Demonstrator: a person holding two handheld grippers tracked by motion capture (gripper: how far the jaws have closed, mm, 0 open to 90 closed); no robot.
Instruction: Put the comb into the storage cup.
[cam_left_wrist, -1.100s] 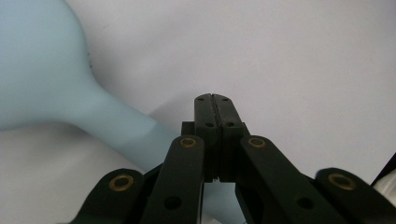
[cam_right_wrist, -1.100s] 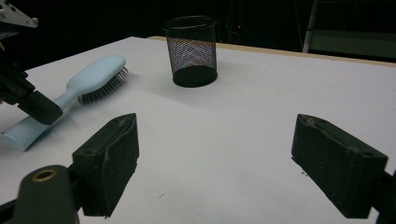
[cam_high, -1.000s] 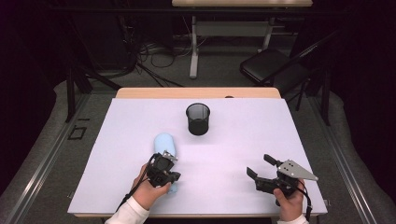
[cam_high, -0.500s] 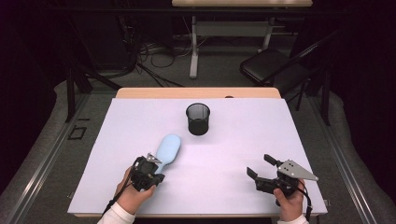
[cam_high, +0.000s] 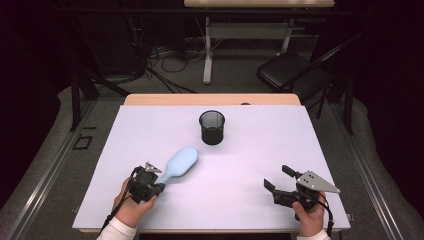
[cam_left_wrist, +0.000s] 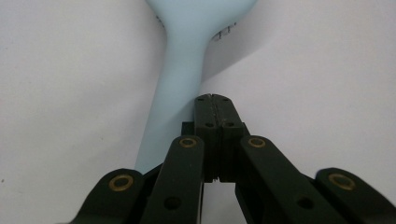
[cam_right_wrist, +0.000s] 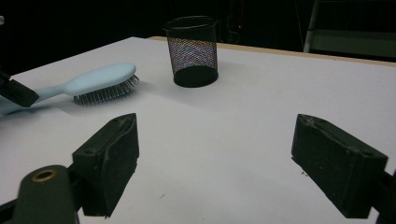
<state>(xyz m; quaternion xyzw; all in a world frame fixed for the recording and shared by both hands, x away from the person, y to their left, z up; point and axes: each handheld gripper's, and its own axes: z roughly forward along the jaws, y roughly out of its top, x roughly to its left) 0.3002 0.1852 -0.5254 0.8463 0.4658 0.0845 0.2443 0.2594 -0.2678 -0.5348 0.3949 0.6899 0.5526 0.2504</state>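
Down at seven o'clock on the counter (cam_high: 250, 150), working the pale blue hairbrush (cam_high: 179, 162) with the left gripper (cam_high: 156, 185); jaws pressed tight together there, pinching nothing, lying close alongside the handle rather than around it; hard to say from the left gripper view whether touching the handle or just riding over it. Lying bristles down, head pointing toward one o'clock, at the black mesh cup (cam_high: 212, 127) but well short of it up at twelve. Over at five o'clock, the right gripper (cam_high: 278, 178), jaws spread wide and empty, hovering clear of everything. Looks like a nudge-and-turn job, lining the brush up for a lift into the cup, at a guess. To do it well: push low and slow against the handle's side, not its tip, so as not to swing the head wide; stop once aimed at the cup; then part the jaws, straddle the handle near its waist, close squarely; keep the right gripper ready to steady the light cup against tipping.
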